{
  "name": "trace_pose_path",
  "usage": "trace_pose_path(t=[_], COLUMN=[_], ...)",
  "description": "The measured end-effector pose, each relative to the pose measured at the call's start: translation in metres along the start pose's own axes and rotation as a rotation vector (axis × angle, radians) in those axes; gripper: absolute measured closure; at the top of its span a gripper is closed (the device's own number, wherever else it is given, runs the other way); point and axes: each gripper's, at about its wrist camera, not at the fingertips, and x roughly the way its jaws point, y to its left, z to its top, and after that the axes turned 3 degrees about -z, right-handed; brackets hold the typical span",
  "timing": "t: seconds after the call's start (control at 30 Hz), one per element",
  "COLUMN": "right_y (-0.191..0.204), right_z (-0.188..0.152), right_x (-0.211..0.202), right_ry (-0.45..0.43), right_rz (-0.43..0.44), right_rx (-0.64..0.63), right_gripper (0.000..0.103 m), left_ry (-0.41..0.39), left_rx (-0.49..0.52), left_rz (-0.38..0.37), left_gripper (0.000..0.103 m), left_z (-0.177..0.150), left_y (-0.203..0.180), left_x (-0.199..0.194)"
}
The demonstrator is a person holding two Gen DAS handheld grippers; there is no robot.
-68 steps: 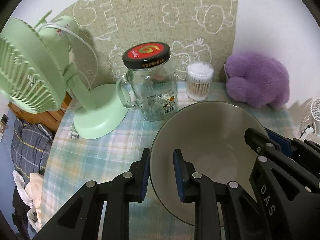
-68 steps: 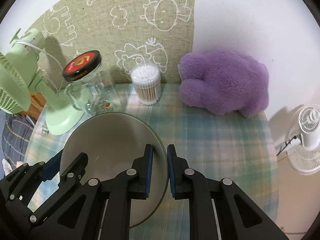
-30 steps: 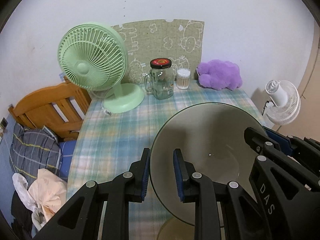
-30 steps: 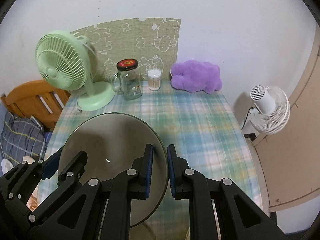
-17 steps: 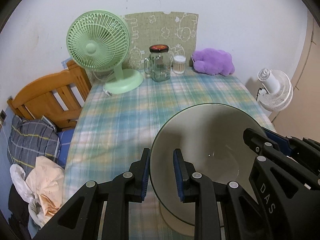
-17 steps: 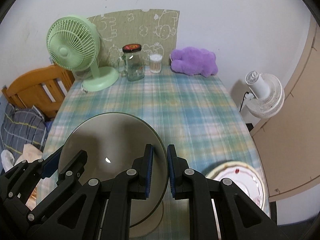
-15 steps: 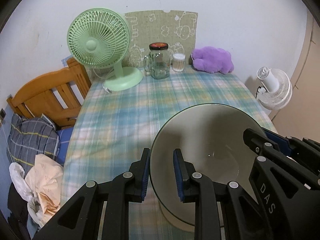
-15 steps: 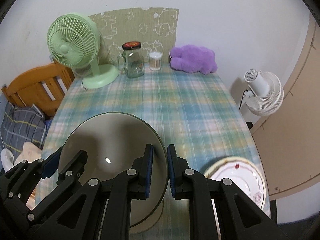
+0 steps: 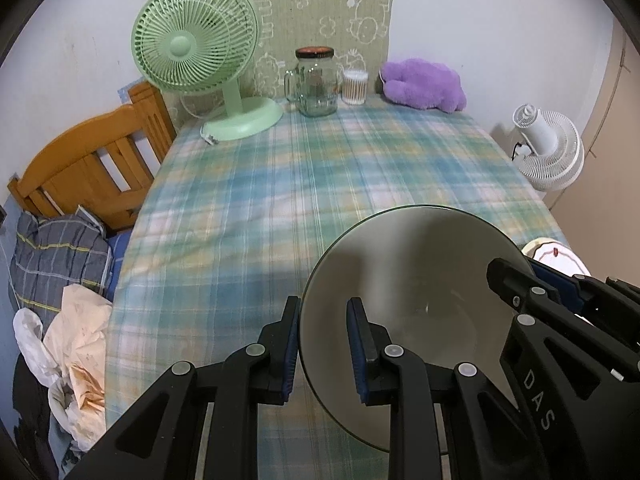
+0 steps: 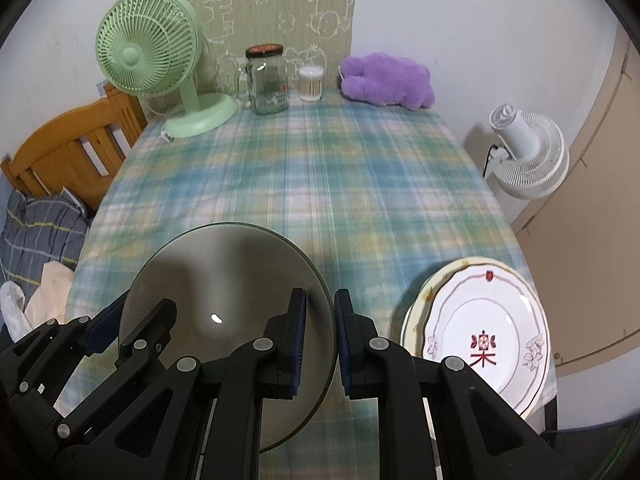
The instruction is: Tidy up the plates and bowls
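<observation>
A large grey-beige bowl (image 9: 416, 272) is held between both grippers over the near end of the table. My left gripper (image 9: 322, 350) is shut on its left rim. My right gripper (image 10: 320, 340) is shut on its right rim; the bowl (image 10: 224, 288) fills the lower left of the right wrist view. A stack of plates (image 10: 484, 332), the top one white with a red character and floral trim, sits on the table's near right corner, just right of the right gripper. Its edge also shows in the left wrist view (image 9: 556, 252).
The plaid tablecloth (image 10: 320, 176) covers the table. At the far end stand a green fan (image 10: 160, 64), a glass jar with a dark lid (image 10: 268, 80), a cotton swab tub (image 10: 310, 82) and a purple plush (image 10: 388, 80). A wooden chair (image 9: 88, 160) is left, a white fan (image 10: 528, 152) right.
Both grippers have pulled back from the far end of the table with the bowl held between them. The plate stack has come into view at the near right.
</observation>
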Motion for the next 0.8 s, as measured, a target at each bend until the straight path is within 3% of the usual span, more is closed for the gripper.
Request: trace_pose_path(t=[0.57, 0.8], right_y=[-0.001, -0.004], right_z=[-0.004, -0.001], right_x=[0.029, 0.037], right_ry=[0.073, 0.082], right_rz=[-0.009, -0.006], right_rx=[-0.005, -0.01], right_gripper=[0.085, 0.085], left_ry=[0.074, 0.068], left_rx=[0.007, 0.02], left_rz=[0.004, 0.021], left_gripper=[0.082, 0.082], left_z=[-0.002, -0.001], left_y=[-0.003, -0.007], left_x=[0.026, 0.026])
